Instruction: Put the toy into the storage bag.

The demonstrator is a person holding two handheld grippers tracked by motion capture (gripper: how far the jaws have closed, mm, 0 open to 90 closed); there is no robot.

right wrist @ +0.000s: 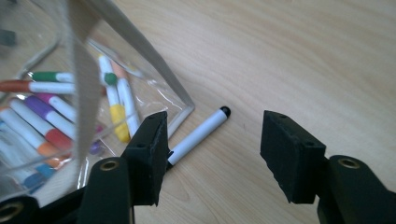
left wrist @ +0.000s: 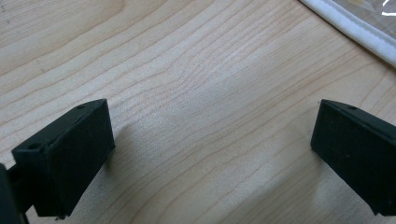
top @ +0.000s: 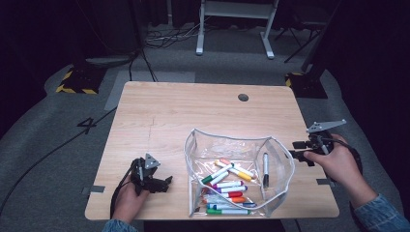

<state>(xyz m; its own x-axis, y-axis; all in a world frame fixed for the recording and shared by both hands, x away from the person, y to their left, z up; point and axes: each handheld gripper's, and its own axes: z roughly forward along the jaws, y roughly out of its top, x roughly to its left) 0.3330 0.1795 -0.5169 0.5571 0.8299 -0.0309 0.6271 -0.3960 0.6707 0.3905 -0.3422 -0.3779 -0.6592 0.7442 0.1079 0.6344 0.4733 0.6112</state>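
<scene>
A: Start with what sits closest to the lens.

B: The right gripper (right wrist: 212, 154): its two black jaws stand wide apart with nothing between them, low over the surface (right wrist: 299, 56). In the high view it sits at the right edge of the surface (top: 159, 111), in the person's right hand (top: 338, 164).

A: And the biggest thing on there?

B: A clear pouch (top: 285, 166) with white edging, lying open in the middle. Inside it is a heap of coloured markers (top: 227, 186). From the right gripper view the pouch corner (right wrist: 184, 105) juts out just left of the jaws.

A: What is the gripper after?

B: I judge it is the black-capped white marker (right wrist: 198, 133). It lies on bare wood just outside the pouch corner, its long axis running slantwise, cap end up and to the right, lower end hidden behind the left-hand jaw. It lies a little left of the gap, so the gripper would need to shift left and turn to straddle it across its width.

A: Anything in the way?

B: The pouch wall, right beside the marker; a jaw could snag it.

A: The other hand?

B: The left gripper (top: 154, 181) rests near the front left, jaws apart over bare wood (left wrist: 201, 93), well away from that marker. The right one is nearer.
</scene>
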